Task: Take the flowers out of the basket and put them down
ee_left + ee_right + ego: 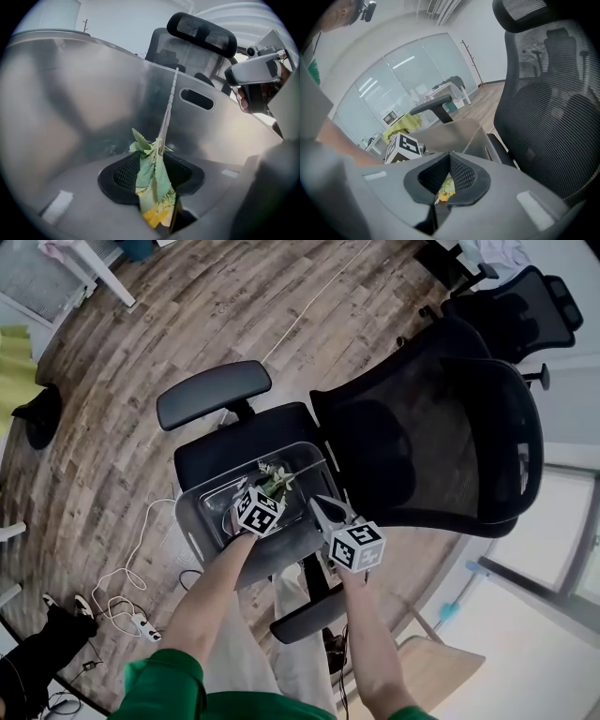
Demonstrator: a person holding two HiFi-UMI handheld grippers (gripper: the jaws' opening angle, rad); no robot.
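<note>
A grey plastic basket (192, 521) stands on the seat of a black office chair. My left gripper (270, 489) reaches down into it. In the left gripper view this gripper (152, 178) is shut on a flower (152, 173) with green leaves and yellow petals, whose pale stem (169, 101) rises along the basket wall (70, 103). The flower (277, 480) shows just past the left marker cube. My right gripper (330, 512) hovers at the basket's near right corner. In the right gripper view it (447, 180) is shut, with a small yellow flower bit (446, 188) pinched between the pads.
The chair's mesh backrest (441, 446) rises right of the basket, with armrests (214, 392) on either side. A white cable and power strip (141, 624) lie on the wooden floor at left. A second chair (525, 310) stands at the top right.
</note>
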